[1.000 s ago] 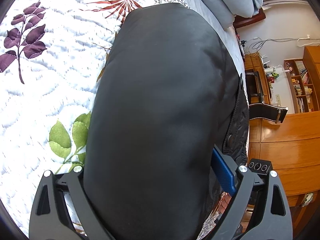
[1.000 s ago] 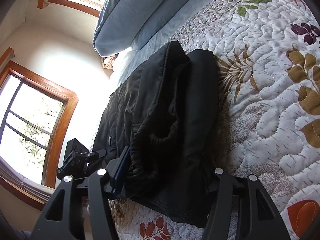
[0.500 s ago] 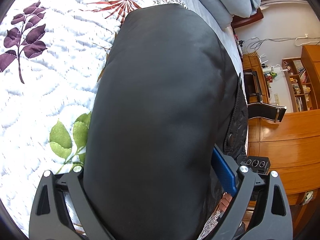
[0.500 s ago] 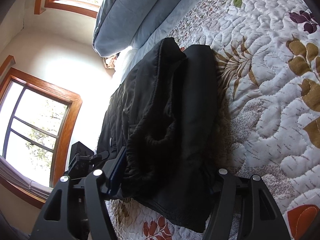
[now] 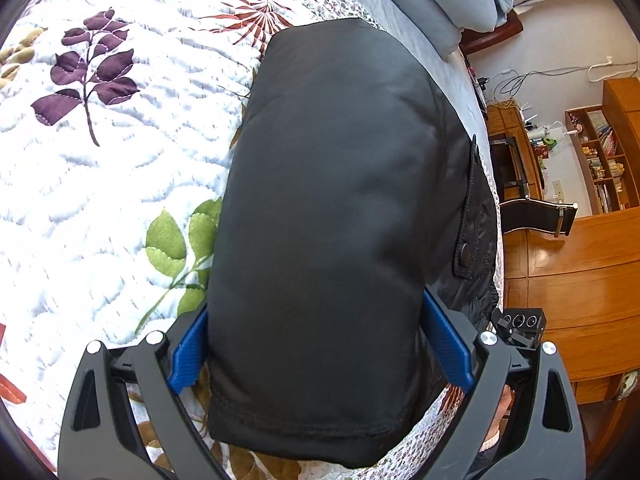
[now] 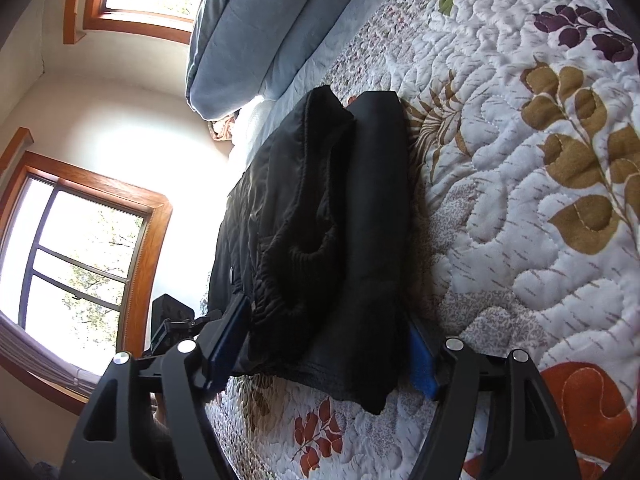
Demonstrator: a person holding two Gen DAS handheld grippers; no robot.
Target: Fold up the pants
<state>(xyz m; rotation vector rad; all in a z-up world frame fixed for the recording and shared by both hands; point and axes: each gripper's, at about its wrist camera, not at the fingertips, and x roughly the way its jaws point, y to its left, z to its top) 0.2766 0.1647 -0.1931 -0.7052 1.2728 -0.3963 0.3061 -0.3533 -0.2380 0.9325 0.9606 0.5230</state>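
Both my hand-held grippers have widened, left (image 5: 320, 344) and right (image 6: 324, 344), jaws apart around the black pants (image 5: 332, 216). Their folded length runs straight ahead on the bed (image 5: 100, 200).

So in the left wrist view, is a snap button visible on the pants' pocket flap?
Yes, a round dark snap button sits on the flap at the right edge of the black pants.

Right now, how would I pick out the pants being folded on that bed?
Look at the bed's white quilt stitched with coloured leaves, below the pale blue pillows. Near its edge lies a folded bundle, the black pants. It is the only dark, plain, slightly shiny thing there, with a snap-buttoned pocket flap along one side.
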